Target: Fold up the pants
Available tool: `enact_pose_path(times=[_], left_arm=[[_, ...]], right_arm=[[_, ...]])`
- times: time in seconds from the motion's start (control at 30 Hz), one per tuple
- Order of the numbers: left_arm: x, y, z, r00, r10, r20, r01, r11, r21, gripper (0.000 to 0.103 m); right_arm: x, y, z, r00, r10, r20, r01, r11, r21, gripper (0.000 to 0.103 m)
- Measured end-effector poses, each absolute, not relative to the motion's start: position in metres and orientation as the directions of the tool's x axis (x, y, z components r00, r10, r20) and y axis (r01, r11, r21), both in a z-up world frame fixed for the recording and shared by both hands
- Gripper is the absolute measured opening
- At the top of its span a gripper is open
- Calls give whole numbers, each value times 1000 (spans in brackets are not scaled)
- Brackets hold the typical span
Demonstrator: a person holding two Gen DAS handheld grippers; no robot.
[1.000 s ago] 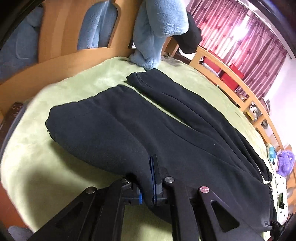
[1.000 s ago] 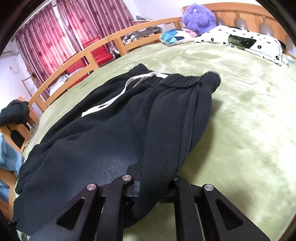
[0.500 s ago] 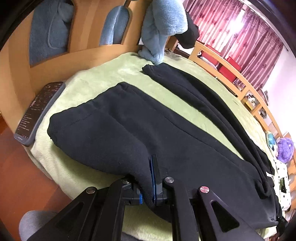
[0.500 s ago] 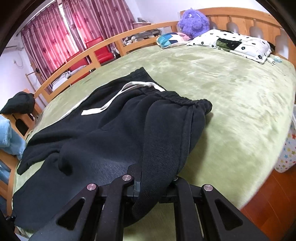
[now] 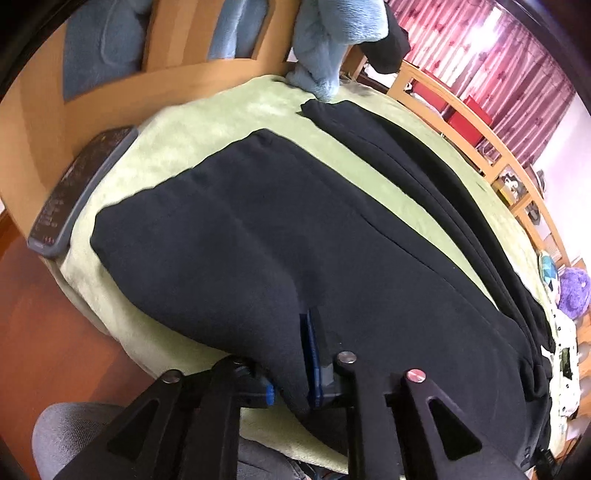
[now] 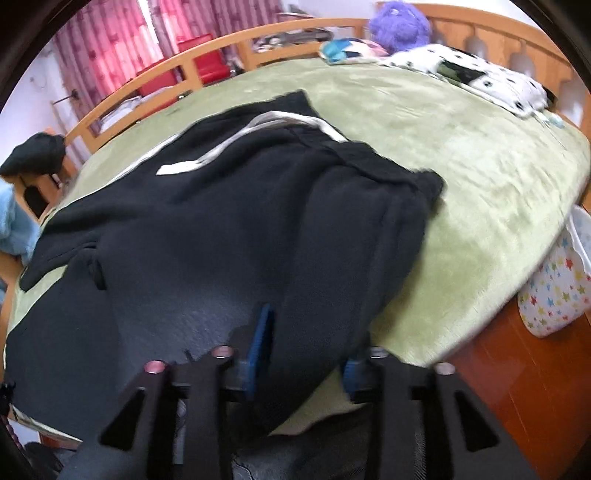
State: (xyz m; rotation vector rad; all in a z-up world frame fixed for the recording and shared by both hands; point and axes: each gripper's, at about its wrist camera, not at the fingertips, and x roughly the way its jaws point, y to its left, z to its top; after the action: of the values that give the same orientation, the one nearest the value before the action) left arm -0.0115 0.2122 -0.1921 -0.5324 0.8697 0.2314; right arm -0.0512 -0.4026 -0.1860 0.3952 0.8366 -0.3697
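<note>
Black sweatpants (image 5: 280, 229) lie spread on the green bed cover (image 5: 207, 118), legs toward the footboard. My left gripper (image 5: 291, 373) is shut on the near edge of a pant leg at the bed's edge. In the right wrist view the pants (image 6: 207, 236) show their waistband and white drawstring (image 6: 221, 147). My right gripper (image 6: 306, 350) has its jaws apart, with the waist-side fabric lying loose between the blue pads (image 6: 260, 336).
A dark remote (image 5: 79, 192) lies on the wooden footboard at the left. A blue fluffy garment (image 5: 332, 48) hangs over the footboard. Spotted pillow (image 6: 476, 77) and purple plush (image 6: 399, 22) sit by the headboard. A star-print bin (image 6: 557, 288) stands on the red floor.
Both grippers pulled back toward the bed's near edge, dragging the pants with them. The right gripper's jaws have opened, letting go of the waist fabric. The left stays shut.
</note>
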Motion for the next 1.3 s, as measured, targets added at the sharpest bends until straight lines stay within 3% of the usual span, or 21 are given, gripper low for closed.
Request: enact_pose_path(times=[0.1,0.13,0.17,0.2,0.3,0.4,0.53,0.83,1.03,1.3], left_arm=[[-10,213,-199,634,-18,-773,-419,832,-363,17],[-10,210,-199,641,-11,-768,-419,833,-362,17],[-9,208,-196,650,-8,-760,-411,837,-360,15],[-7,206,-192,659,-2,-752,-403,844,-355,10],[-6,207,-172,688,-25,-725,-378,841,-388,10],[5,214,-142,724,-69,-686,-346,824,-449,10],[35,207,-100,765,-62,-641,-297,849,-436,10],[135,192,-30,824,-19,-566,-251,883,-395,9],[211,182,-26,832,8,-555,-257,892,-372,9],[324,162,-60,803,-10,-597,-259,895,-364,12]], right_arm=[[-64,-421,-193,642,-117,-757,492,821,290,45],[-62,-425,-196,646,-85,-759,490,808,326,40],[-59,-426,-197,651,-58,-756,481,803,353,25],[-56,-424,-198,663,-30,-748,459,806,375,17],[-44,-412,-186,662,-67,-747,443,839,317,14],[-41,-408,-157,705,-60,-707,416,842,344,14],[-18,-423,-110,768,-8,-640,376,816,440,14],[89,-429,-37,818,-38,-574,340,837,428,14],[177,-438,-32,821,-60,-568,353,834,423,14],[276,-448,-47,821,-117,-559,394,824,407,15]])
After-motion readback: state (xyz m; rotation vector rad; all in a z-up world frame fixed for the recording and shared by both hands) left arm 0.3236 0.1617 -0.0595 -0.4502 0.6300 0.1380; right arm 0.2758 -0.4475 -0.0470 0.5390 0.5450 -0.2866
